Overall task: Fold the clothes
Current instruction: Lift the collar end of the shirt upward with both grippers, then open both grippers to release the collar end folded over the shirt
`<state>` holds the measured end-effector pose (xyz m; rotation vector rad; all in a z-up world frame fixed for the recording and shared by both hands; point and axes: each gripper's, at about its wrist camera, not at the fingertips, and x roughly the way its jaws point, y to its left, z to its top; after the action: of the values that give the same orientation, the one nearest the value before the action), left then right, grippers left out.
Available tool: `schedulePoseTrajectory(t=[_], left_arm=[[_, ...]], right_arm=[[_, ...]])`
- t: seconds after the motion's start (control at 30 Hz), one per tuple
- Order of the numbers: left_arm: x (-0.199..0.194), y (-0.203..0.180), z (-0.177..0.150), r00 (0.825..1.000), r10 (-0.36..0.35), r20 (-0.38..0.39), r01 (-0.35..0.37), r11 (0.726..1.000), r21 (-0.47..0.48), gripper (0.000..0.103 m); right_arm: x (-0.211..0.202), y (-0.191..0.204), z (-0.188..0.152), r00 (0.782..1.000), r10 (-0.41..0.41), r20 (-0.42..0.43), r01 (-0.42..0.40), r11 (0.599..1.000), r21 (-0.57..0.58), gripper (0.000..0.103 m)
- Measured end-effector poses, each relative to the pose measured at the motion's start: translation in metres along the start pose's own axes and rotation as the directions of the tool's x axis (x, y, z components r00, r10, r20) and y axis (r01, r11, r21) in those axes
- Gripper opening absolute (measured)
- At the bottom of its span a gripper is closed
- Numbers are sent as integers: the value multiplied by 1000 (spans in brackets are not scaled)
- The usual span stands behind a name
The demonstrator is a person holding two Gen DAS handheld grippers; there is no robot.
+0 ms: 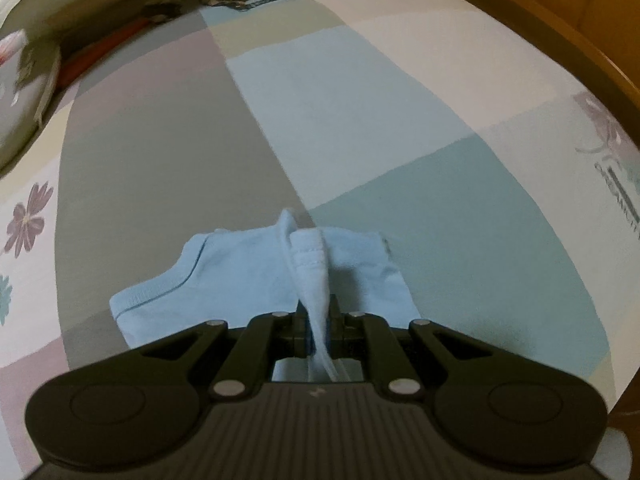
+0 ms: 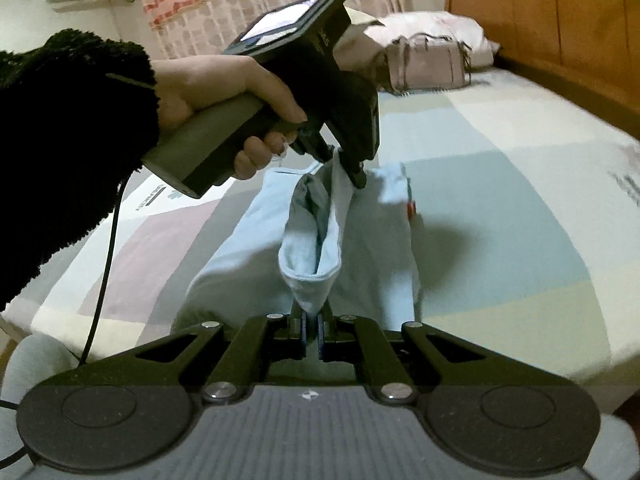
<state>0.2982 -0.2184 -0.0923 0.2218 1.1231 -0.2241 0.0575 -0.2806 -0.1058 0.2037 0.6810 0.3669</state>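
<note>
I've got the bed point(image 1: 400, 92) under me, its patchwork cover running away towards the wooden headboard point(image 2: 560, 20). On it lies the light blue garment point(image 1: 224, 280), partly spread flat on the cover, with one strip of it lifted clear.

That strip is the thing to watch. It hangs stretched between my two claws, so its long axis runs claw to claw. My left claw point(image 2: 352, 168) grips the far end, held up in my left hand point(image 2: 224, 96). My right claw point(image 2: 312, 320) is clamped on the near end, fingers pinched tight on blue cloth. From the left wrist view the cloth runs straight out ahead of that claw and down to the flat part.

Both ends are held, so neither hand is nearer.

Writing: grey print at the cover's edge point(image 1: 618, 196), too smeared to read.
</note>
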Motion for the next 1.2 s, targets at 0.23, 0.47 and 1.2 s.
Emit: schedulePoseTrajectory(t=[0.23,0.47,1.2], left_arm=[[0,-12,6,999,-30,34,28,999,39,15],[-25,-2,4,971,-201,131,198,980,36,28],[-74,38,-177,932,-223,286,109,924,367,46]], right_arm=[[4,-9,-9,998,-7,-56,10,998,66,14],[-7,-19,-4,998,-40,-52,45,993,108,44],[-22,15,22,1000,-5,16,6,996,-84,45]])
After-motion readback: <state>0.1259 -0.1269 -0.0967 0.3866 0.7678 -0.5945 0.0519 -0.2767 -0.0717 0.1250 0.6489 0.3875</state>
